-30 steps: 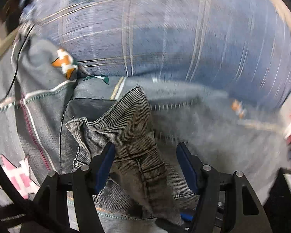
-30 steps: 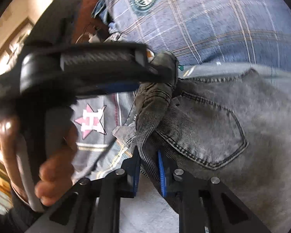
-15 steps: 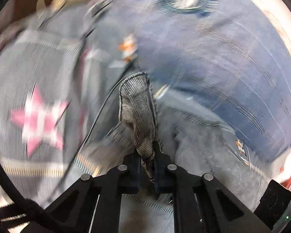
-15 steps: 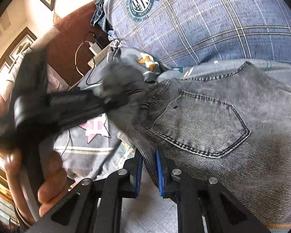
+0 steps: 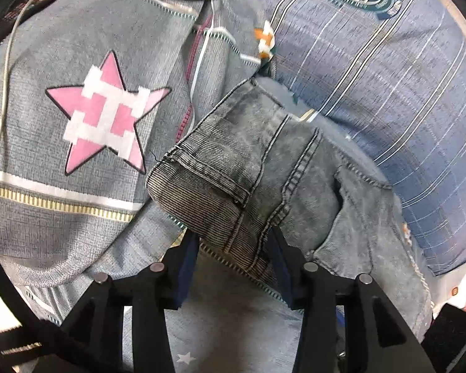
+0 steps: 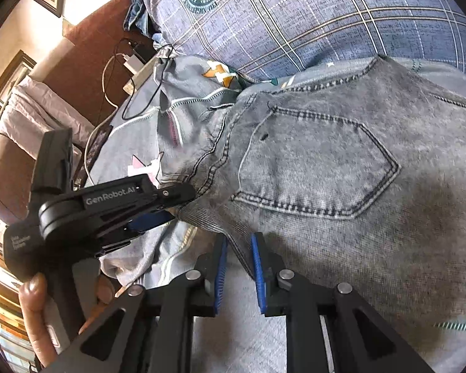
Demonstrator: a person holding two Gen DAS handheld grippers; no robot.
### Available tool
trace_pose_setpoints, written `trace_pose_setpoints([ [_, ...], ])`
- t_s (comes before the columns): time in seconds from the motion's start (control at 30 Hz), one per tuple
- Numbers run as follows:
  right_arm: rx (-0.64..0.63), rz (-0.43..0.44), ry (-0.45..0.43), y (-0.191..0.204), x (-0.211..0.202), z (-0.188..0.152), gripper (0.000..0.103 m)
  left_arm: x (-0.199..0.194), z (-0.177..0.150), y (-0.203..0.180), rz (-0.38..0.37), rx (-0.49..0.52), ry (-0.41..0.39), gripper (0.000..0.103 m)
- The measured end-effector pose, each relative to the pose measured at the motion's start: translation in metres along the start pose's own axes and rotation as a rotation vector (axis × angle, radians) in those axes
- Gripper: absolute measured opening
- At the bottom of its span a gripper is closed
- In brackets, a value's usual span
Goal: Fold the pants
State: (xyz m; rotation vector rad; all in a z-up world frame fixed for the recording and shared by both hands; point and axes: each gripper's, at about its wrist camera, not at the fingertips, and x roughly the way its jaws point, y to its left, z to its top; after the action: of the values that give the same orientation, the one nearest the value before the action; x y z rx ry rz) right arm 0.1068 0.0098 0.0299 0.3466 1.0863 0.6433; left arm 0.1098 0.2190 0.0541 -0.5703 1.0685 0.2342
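Grey washed jeans lie on a bed, back pocket up. In the left wrist view the folded waistband end of the jeans lies between my left gripper's spread blue pads, which do not press it. My left gripper also shows in the right wrist view at the jeans' left edge. My right gripper has its blue pads slightly apart, with the jeans' lower edge running between them.
A grey bedsheet with a pink star lies to the left. A blue plaid pillow lies behind the jeans. Cables and a charger sit at the bed's far left edge.
My left gripper was shut on the waistband half a second ago and now stands open around it. My right gripper's pads have parted. The jeans have settled flatter.
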Motion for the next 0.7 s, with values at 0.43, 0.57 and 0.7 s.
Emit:
trace_pose_setpoints([
  [0.43,0.020,0.016,-0.119,0.002,-0.056,-0.010,0.068,-0.041,0.006,0.007,0.010,-0.029,-0.174,0.064],
  [0.57,0.030,-0.004,-0.139,-0.002,-0.058,-0.002,0.068,-0.036,0.009,0.011,-0.027,-0.038,-0.134,0.064],
  [0.7,0.034,0.015,-0.122,-0.004,-0.049,0.005,0.067,-0.021,0.010,-0.004,-0.027,0.014,-0.098,0.064],
])
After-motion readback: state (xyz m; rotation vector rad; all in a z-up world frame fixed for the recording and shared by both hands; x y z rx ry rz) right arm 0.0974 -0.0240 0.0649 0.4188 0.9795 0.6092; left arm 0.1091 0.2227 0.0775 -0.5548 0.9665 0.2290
